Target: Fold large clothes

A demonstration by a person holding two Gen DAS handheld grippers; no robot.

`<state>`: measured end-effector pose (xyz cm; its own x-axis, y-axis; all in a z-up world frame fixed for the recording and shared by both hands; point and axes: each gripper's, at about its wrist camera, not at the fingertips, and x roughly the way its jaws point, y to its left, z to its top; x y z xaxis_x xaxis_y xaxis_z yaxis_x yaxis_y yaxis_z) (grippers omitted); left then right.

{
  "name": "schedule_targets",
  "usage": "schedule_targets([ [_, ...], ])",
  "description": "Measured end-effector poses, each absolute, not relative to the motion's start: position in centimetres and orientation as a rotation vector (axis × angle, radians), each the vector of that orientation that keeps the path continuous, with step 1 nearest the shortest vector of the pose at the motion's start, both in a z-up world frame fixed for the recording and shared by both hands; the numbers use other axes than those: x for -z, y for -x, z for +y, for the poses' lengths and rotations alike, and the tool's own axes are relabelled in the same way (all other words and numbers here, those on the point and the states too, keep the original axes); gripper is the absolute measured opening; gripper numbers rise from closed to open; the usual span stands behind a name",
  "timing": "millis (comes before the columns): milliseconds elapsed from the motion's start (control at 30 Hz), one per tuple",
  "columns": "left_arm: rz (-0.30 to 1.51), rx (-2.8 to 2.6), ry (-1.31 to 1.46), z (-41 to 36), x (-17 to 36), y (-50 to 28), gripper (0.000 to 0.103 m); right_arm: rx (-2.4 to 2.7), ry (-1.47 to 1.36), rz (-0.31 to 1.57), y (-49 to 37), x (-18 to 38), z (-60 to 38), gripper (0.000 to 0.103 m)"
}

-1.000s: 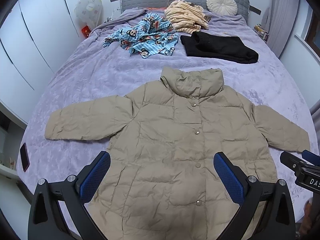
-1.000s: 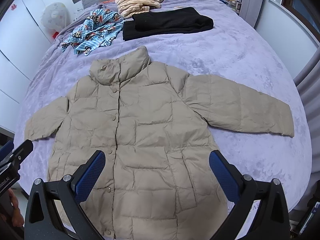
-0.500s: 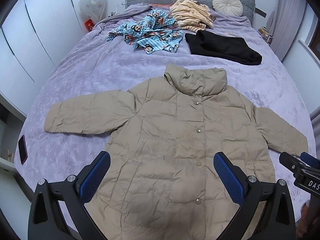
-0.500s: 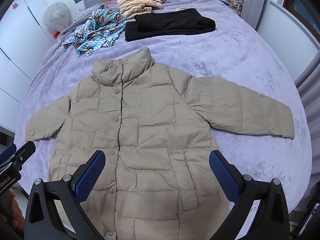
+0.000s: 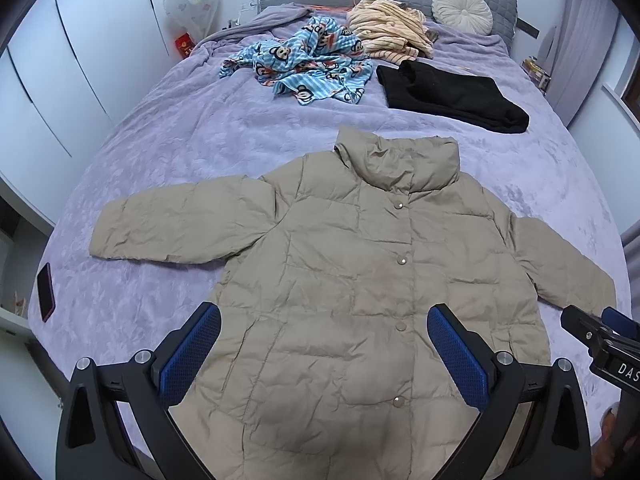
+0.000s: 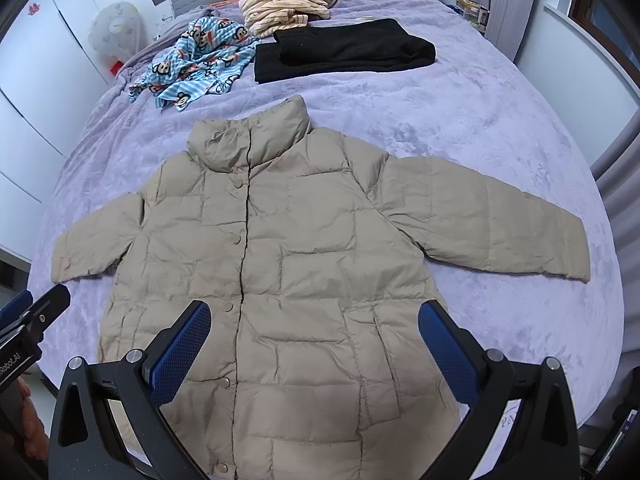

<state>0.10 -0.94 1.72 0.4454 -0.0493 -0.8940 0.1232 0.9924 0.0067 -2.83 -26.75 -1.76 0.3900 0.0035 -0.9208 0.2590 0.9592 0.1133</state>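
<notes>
A beige puffer jacket (image 5: 360, 280) lies flat, front up and buttoned, on the purple bed, sleeves spread to both sides; it also shows in the right wrist view (image 6: 296, 264). My left gripper (image 5: 324, 356) is open and empty, hovering above the jacket's lower front. My right gripper (image 6: 314, 350) is open and empty, hovering above the jacket's lower right part. The right gripper's tip shows at the right edge of the left wrist view (image 5: 600, 340). The left gripper's tip shows at the left edge of the right wrist view (image 6: 32, 320).
On the far part of the bed (image 5: 180, 140) lie a blue monkey-print garment (image 5: 308, 64), a striped yellow garment (image 5: 388, 32) and a folded black garment (image 5: 448, 94). A round pillow (image 5: 462, 10) leans on the headboard. A dark phone (image 5: 45, 292) lies near the bed's left edge.
Both grippers have moved slightly forward and up over the jacket, the left view shifting a little right. The jacket has not moved. Both grippers stay open.
</notes>
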Motion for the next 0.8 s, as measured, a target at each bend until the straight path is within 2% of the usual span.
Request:
schedule_targets([
  [800,1.116,0.113,-0.095,-1.8,-1.4,-0.1,0.103,0.173,-0.282,1.169,3.0,2.1,-28.2,0.103],
])
